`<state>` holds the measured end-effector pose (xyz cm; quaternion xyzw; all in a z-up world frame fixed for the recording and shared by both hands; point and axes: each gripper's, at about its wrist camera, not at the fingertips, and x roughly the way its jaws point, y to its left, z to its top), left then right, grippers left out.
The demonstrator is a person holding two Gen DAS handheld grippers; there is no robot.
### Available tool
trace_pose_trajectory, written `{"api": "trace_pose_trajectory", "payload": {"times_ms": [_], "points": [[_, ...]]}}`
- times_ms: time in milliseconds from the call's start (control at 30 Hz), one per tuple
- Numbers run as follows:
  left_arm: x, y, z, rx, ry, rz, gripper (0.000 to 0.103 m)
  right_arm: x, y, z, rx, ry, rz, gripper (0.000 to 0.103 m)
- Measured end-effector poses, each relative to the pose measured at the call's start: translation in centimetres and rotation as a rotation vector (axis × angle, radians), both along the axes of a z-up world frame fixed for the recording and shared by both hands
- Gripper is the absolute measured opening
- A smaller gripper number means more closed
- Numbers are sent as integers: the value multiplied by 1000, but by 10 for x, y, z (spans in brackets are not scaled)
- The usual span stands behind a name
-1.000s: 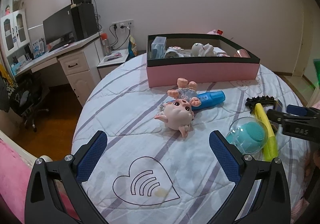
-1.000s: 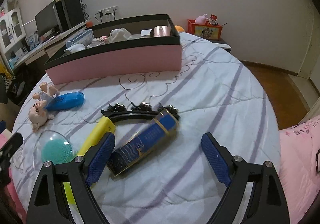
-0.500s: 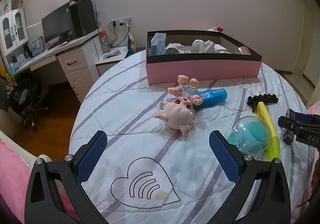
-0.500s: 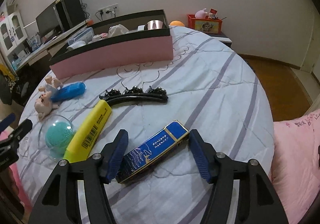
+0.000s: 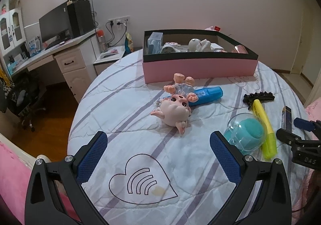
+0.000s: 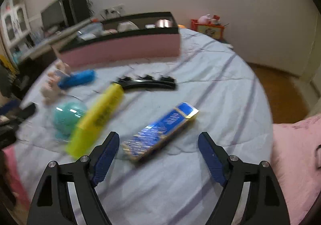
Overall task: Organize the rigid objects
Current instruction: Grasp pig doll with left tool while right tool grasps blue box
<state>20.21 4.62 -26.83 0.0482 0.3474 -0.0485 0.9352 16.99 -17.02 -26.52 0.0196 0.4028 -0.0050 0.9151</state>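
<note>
A long pink box [image 5: 200,66] sits at the far side of the round bed [image 5: 120,108], and it already has some small things inside. In front of the box lies a pink pig toy [image 5: 174,108], with a blue marker [image 5: 208,94] just behind it. To the right of the pig are a round teal thing in a clear dome [image 5: 246,134], a yellow marker [image 5: 264,124] and a black hair clip [image 5: 258,96]. The left gripper [image 5: 158,154] hangs over the bed with its fingers [image 5: 92,154] spread wide and nothing between them. The right gripper [image 6: 158,156] is opening its fingers (this view is blurry), and a shiny blue pack [image 6: 160,130] lies on the bed just ahead of them, not pinched.
</note>
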Motion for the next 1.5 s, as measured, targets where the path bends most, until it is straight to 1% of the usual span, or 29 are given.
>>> {"api": "trace_pose_trajectory", "payload": {"times_ms": [67,200,267,300,333,400,433,467,500,533,567,600,633,767,833,967,1100,1200,1267,1300,1333,1367,1400,1433,1500], "points": [[-1,1,1,2,-4,4,103,-4,-7,2,-15,-10,-9,81],[-1,5,0,-11,-2,21,103,-12,-28,7,-50,-41,-88,81],[2,6,0,-11,4,28,103,-11,-36,7,-11,-46,-91,80],[2,6,-1,-8,6,30,103,-10,-38,8,1,-58,-81,77],[4,6,-1,-6,9,30,103,-8,-37,8,5,-71,-65,71],[6,5,-1,3,15,27,103,0,-34,5,0,-60,-29,61],[6,4,-2,6,15,28,103,2,-32,3,1,-56,-13,48],[7,4,-2,11,17,29,103,6,-30,0,-10,-48,3,42],[8,3,-2,13,16,30,103,6,-28,0,-27,-52,7,39],[9,4,-1,11,14,30,103,6,-27,1,-26,-54,17,31],[10,5,-1,7,12,32,103,6,-28,1,-18,-53,24,29],[11,5,-1,3,11,35,103,5,-29,2,-20,-59,25,23],[13,6,0,-1,11,38,103,7,-32,3,-20,-59,31,21],[25,5,-2,-6,20,36,103,22,-37,7,-16,-55,42,21],[31,6,-4,-20,28,31,103,30,-39,9,-3,-72,40,21],[48,3,-7,-29,44,25,103,47,-43,6,15,-49,39,21],[69,0,-15,-49,86,26,103,49,-43,3,28,-42,36,21],[84,-9,-25,-20,161,16,103,51,-43,2,27,-35,37,21],[87,-10,-26,-31,177,9,103,52,-42,3,19,-33,36,21],[89,-11,-24,-26,169,11,98,53,-41,2,13,-32,35,21],[89,-12,-23,-18,162,11,90,53,-41,2,11,-32,33,21],[89,-13,-23,-19,158,-1,74,53,-41,2,8,-32,32,21],[89,-14,-22,-32,158,-22,61,54,-41,2,6,-30,33,21],[88,-16,-22,-41,163,-44,55,54,-41,2,5,-30,33,21],[85,-20,-22,-24,149,-49,54,54,-40,2,4,-30,35,21]]}}
